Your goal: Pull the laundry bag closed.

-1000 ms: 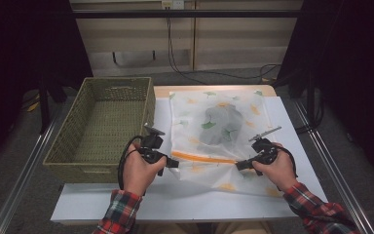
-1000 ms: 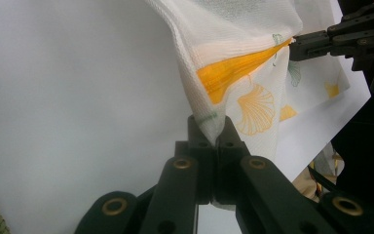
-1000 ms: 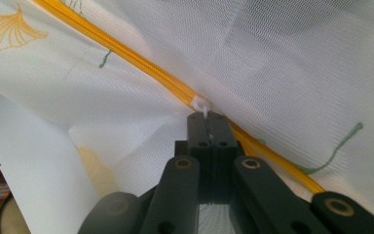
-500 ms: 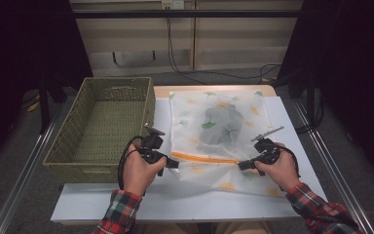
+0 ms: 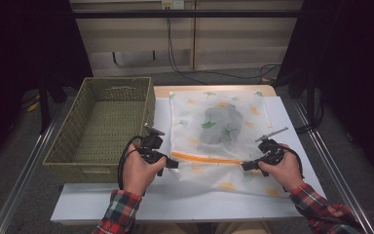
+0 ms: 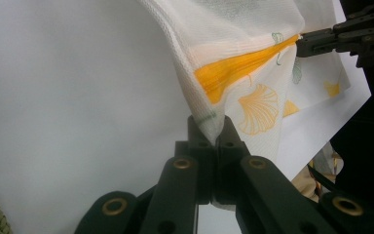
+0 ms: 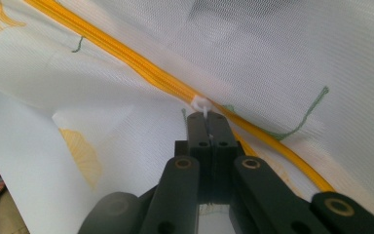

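Between both tools, mesh laundry bag (image 5: 219, 136) stretched: left gripper (image 5: 171, 163) clamps bag corner, right gripper (image 5: 246, 166) pinches white zipper pull (image 7: 200, 104) on orange zipper (image 5: 205, 158).

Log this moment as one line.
left gripper: shut on mesh bag corner | right gripper: shut on zipper pull | basket: beside bag

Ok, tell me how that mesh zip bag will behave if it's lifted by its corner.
Probably floppy: the mesh bag already folds and drapes where the left gripper pinches its corner. Likely light, being thin see-through netting, though the dark bundle inside may make it sag in the middle. The zipper would likely bend with the cloth.
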A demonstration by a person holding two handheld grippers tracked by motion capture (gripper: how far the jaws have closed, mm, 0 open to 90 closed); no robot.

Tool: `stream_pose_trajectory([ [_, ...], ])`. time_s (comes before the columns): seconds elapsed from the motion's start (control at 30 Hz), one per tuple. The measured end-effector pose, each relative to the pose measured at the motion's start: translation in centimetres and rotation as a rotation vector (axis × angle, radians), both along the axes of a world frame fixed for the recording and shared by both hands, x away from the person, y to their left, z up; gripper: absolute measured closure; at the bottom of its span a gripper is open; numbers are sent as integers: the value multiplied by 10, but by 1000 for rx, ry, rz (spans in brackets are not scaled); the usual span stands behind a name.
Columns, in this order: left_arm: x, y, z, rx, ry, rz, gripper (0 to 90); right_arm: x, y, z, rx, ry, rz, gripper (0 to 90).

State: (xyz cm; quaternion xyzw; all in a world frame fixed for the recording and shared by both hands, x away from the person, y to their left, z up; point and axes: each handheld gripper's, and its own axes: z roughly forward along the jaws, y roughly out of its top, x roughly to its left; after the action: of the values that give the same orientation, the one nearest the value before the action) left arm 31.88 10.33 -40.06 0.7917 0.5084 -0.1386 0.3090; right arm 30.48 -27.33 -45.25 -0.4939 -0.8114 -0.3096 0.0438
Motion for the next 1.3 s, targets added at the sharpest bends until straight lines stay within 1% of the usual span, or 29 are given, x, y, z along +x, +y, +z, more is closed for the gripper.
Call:
stream_pose_trajectory([
  [0.03,0,-1,0,0,0,7,887,0,-1,0,2,-2,5,900],
  [0.07,0,0,0,10,-8,-2,887,-1,-1,1,-4,2,0,900],
  [0.1,0,0,0,4,-8,16,887,-1,-2,1,-12,-2,-4,900],
  [0.17,0,1,0,6,-5,10,887,-1,-3,0,-15,-4,-5,900],
  [0.2,0,1,0,4,0,7,887,-2,-7,-2,11,5,-10,900],
  [0.23,0,1,0,9,-3,7,887,-2,-8,-1,7,11,-10,900],
  [0.3,0,1,0,9,-3,7,887,-3,-9,-2,-6,2,-5,900],
  [0.37,0,0,0,5,-6,14,887,-3,-9,-2,-4,6,-11,900],
  [0.47,0,1,0,5,-4,9,887,-4,-9,-1,-2,6,-12,900],
  [0.53,0,1,1,4,-7,3,887,-4,-9,-1,-5,-2,-12,900],
  [0.57,0,1,1,11,-9,2,888,-4,-9,0,-1,4,-15,900],
  [0.63,0,1,1,8,-7,10,887,-4,-11,0,-17,-7,-13,900],
  [0.67,0,1,0,10,-10,14,887,-4,-12,0,-10,5,-18,900],
  [0.7,-1,1,-1,11,-4,11,887,-4,-14,-1,1,6,-19,900],
  [0.77,0,1,0,11,-8,13,887,-5,-16,-2,-7,9,-26,900],
  [0.83,0,1,1,5,-1,14,888,-6,-17,-2,-12,1,-22,900],
  [0.87,0,1,0,8,-4,14,888,-6,-17,-2,-7,2,-23,900],
  [0.9,0,1,0,7,1,15,887,-6,-18,-2,-10,6,-31,900],
  [0.93,1,2,0,15,-5,7,887,-6,-18,-2,-12,7,-31,900],
  [1.03,0,1,1,6,2,12,888,-6,-20,-2,-12,0,-30,900],
  [1.1,0,1,1,7,1,14,887,-7,-21,-2,-10,2,-31,900],
  [1.17,1,1,1,19,-2,8,887,-7,-23,-2,-6,3,-30,900],
  [1.3,1,1,1,20,-3,6,887,-8,-25,-3,-8,3,-41,900],
])
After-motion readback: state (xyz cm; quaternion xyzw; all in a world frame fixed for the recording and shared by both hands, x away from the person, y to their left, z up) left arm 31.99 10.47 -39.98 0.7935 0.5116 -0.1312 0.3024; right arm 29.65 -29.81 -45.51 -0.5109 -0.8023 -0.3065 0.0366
